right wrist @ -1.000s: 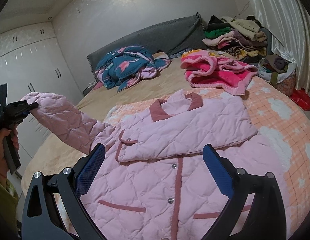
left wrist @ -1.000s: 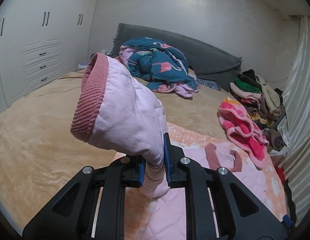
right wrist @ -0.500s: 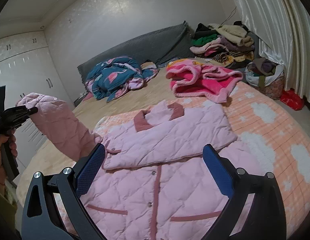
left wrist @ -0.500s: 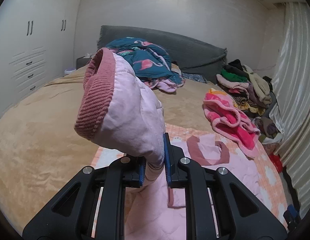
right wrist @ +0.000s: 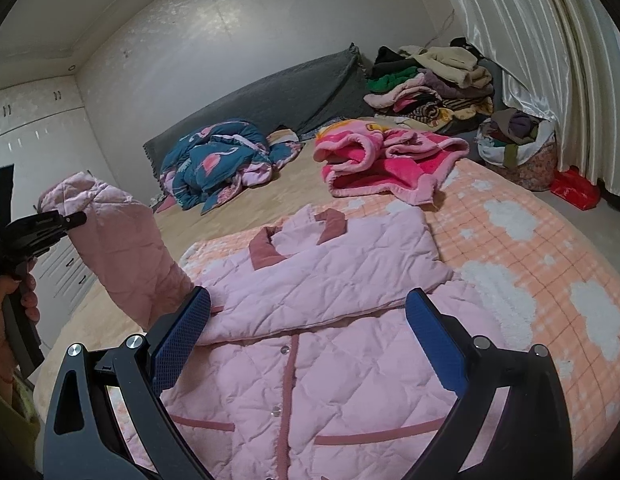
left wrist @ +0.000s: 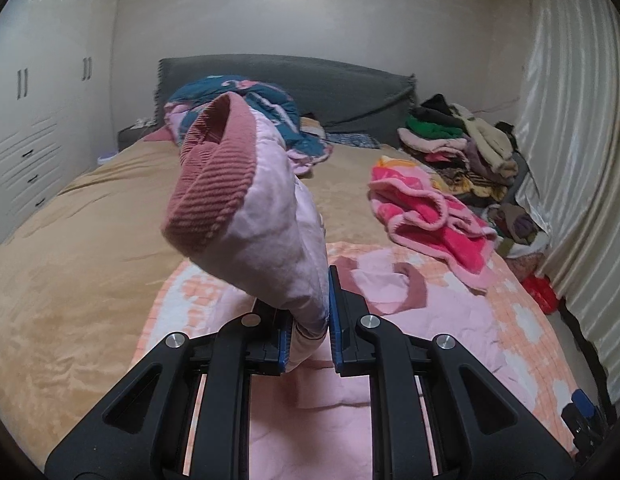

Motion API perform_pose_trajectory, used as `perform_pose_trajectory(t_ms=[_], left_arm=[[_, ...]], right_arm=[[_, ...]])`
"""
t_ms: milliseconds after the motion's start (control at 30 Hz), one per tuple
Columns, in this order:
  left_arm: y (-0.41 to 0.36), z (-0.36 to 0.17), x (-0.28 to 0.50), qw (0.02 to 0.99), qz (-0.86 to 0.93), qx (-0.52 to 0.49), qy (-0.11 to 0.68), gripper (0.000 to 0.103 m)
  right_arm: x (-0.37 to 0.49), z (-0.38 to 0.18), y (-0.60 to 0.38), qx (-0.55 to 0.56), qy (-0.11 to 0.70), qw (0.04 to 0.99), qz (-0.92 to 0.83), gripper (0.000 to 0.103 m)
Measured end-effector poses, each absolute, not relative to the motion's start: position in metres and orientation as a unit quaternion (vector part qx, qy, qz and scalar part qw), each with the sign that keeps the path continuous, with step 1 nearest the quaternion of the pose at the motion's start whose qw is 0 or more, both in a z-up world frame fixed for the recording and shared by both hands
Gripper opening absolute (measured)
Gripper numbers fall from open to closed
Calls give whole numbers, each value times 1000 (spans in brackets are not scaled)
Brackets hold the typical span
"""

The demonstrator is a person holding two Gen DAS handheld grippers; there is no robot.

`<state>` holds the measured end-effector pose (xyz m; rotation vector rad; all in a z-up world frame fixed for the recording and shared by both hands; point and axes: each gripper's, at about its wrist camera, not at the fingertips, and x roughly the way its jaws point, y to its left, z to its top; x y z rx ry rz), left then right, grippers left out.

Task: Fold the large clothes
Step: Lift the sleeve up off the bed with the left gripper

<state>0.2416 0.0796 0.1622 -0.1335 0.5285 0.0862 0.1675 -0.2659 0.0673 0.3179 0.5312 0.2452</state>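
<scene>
A pink quilted jacket (right wrist: 330, 340) with dusty-rose trim lies front up on the bed, one sleeve folded across its chest. My left gripper (left wrist: 308, 334) is shut on the jacket's other sleeve (left wrist: 265, 240) just below its ribbed cuff (left wrist: 211, 196) and holds it raised above the bed. In the right wrist view the left gripper (right wrist: 69, 218) holds the lifted sleeve (right wrist: 125, 256) at the left. My right gripper (right wrist: 305, 344) is open and empty, hovering over the jacket's chest.
An orange cloud-print blanket (right wrist: 550, 264) lies under the jacket on the tan bedspread (left wrist: 77, 260). A pink fleece garment (right wrist: 390, 160), a teal flamingo quilt (right wrist: 213, 164), stacked clothes (right wrist: 430, 84), a bag (right wrist: 518, 148) and the curtain (right wrist: 550, 60) lie beyond. Wardrobes (left wrist: 41, 112) stand left.
My left gripper has carried the sleeve up and to the right, toward the jacket's body. The right gripper has stayed open while drifting slightly over the jacket.
</scene>
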Motion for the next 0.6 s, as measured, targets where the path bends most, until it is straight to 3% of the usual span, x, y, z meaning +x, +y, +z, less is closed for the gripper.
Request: perform_pose_trajectory(t_ms=[600], left_arm=[[-6,142,260,959,-20,-27,280,8]], right_arm=[[160,55,-329,179,253,948,69,97]])
